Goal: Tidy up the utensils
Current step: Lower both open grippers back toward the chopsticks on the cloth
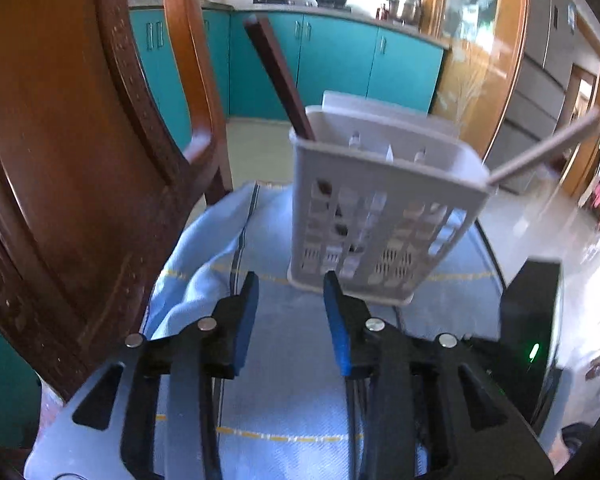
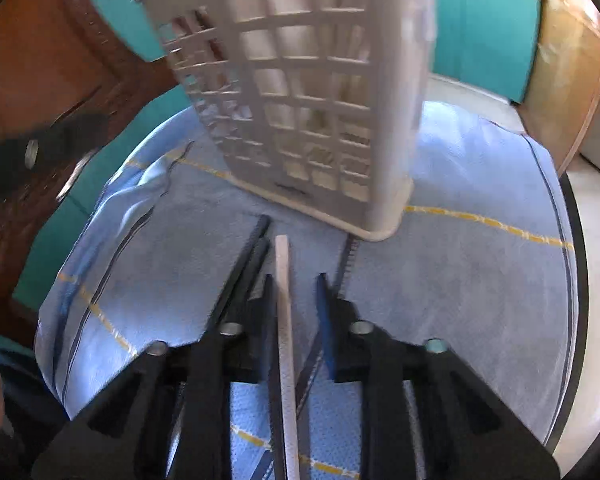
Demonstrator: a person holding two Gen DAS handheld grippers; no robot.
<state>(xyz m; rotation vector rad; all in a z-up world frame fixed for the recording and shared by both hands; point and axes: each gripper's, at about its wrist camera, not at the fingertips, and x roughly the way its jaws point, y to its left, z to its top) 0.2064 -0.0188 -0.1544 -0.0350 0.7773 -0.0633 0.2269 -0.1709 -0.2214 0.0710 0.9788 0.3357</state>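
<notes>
A white slotted utensil basket (image 1: 374, 216) stands on the blue cloth (image 1: 276, 360), with dark brown chopsticks (image 1: 278, 76) leaning out of its left side and a grey stick (image 1: 548, 148) poking out at its right. My left gripper (image 1: 290, 292) is open and empty just in front of the basket. In the right wrist view the basket (image 2: 300, 92) looms close. My right gripper (image 2: 294, 284) is open around a pale grey chopstick (image 2: 285, 320) lying on the cloth (image 2: 460, 280); its left pad may touch it. Black chopsticks (image 2: 244, 268) lie beside it.
A carved wooden chair (image 1: 72, 152) stands close at the left of the table. A black device with a green light (image 1: 534, 320) sits at the right edge. The round table's rim (image 2: 576, 240) curves at the right. Teal kitchen cabinets (image 1: 332, 60) are behind.
</notes>
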